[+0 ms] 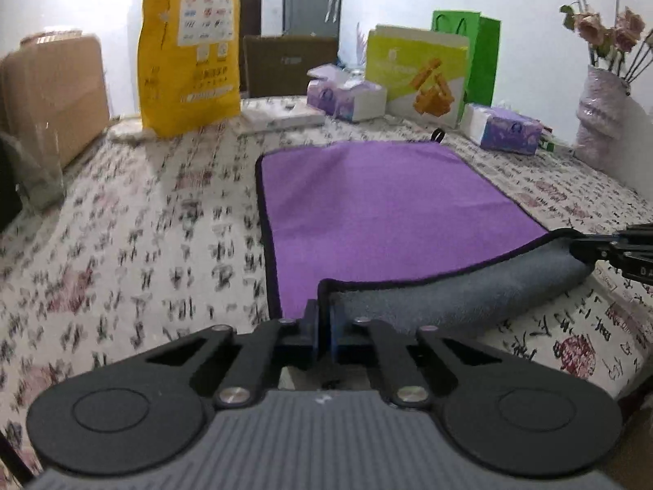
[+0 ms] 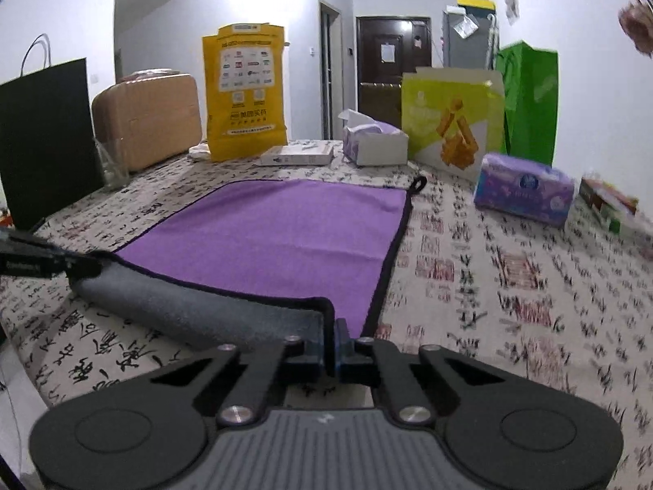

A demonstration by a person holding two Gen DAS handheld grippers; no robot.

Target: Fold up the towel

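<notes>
My towel [image 1: 367, 204] is purple on top, grey underneath, dark-edged, with a small loop at a far corner. It lies flat on the patterned worktop [image 1: 143, 245]; its near edge is lifted, grey side showing.

White walls [image 2: 253, 8] and a dark door [image 2: 392, 65] (shut) behind the calligraphy-print tablecloth [image 2: 510, 286].
</notes>
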